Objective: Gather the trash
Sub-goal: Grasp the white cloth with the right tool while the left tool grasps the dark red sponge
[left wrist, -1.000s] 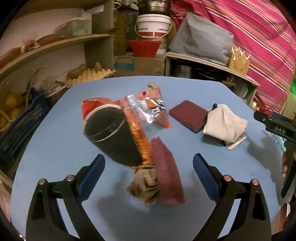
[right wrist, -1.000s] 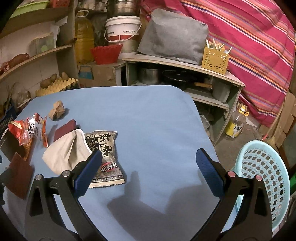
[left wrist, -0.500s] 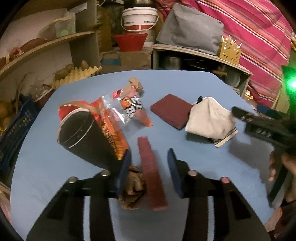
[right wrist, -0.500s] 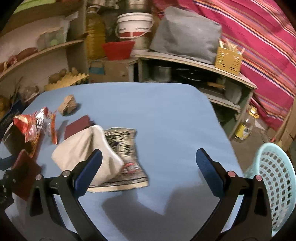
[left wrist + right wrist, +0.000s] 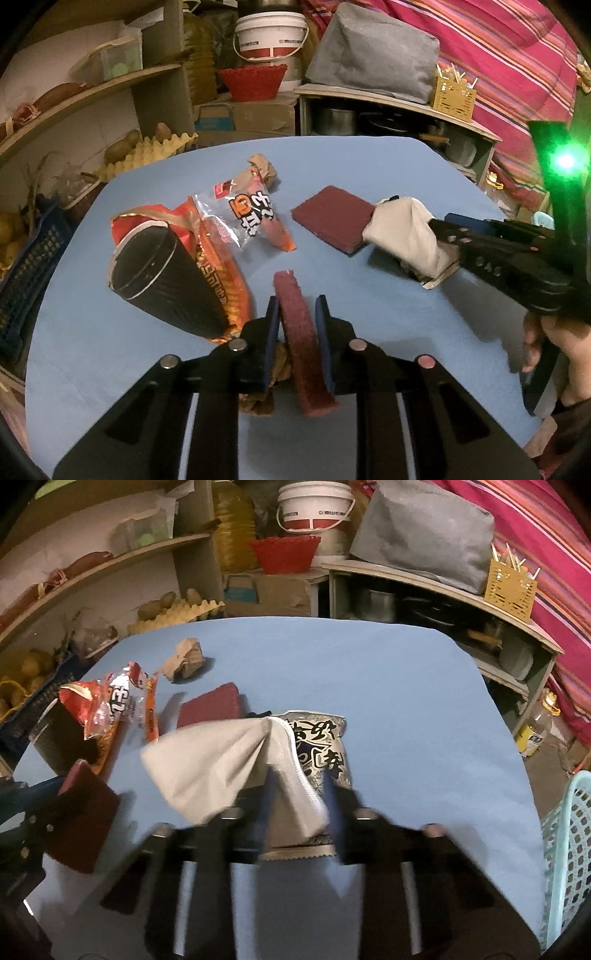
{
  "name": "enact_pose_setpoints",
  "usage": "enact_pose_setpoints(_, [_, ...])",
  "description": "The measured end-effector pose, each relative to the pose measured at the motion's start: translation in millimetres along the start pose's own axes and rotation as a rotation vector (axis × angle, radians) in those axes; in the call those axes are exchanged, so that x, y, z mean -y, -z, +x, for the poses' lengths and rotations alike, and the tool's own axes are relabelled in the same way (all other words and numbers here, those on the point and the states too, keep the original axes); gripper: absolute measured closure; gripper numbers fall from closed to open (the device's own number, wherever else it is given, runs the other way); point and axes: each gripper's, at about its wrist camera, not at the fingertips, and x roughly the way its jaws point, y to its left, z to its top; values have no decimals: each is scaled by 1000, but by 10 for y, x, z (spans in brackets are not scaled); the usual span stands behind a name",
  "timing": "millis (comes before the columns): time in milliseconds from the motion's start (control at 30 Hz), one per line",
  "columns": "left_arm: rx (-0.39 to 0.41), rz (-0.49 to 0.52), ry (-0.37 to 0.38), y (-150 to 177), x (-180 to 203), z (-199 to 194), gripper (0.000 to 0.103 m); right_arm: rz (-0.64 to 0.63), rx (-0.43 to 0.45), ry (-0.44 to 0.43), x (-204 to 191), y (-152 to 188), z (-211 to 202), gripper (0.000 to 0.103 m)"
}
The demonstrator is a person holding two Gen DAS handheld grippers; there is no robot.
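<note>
The left tool (image 5: pixel 294 314) had just closed its jaws on a maroon scouring pad (image 5: pixel 299 332) standing on edge on the blue desk (image 5: pixel 369 295), beside a black paper cup (image 5: pixel 162 280) lying on an orange wrapper (image 5: pixel 221 273). The right tool (image 5: pixel 297 786) had just closed on a crumpled white cloth (image 5: pixel 229 760) lying over a printed snack packet (image 5: pixel 321 742). A pale blue basket (image 5: pixel 569 849) stood off the desk's right edge.

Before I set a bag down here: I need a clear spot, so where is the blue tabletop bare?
Bare: the far right of the blue tabletop, beyond the printed wrapper and towards the shelf unit; also the strip between that wrapper and the mint basket. Crowded: the left half, around the black cup, orange wrappers and maroon pads.
</note>
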Motion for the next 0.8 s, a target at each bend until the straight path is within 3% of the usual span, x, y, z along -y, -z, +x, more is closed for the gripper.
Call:
enact_pose_setpoints(67, [-1,-13,2,-6,-21,6,84,7,6,-23,35,-4,-65,99])
enact_pose_setpoints(133, [1,-21,-8,-21,-32,6,87,15,18,-31,76,1,-145,101])
enact_pose_setpoints(533, [73,-101,-58,-207,-123,-257,89,108,135,-55,639,59,-867,101])
enact_pose_setpoints(800, [128,-82,-69,-343,246,-407,89,161,178,-33,1056,199,-1220,101])
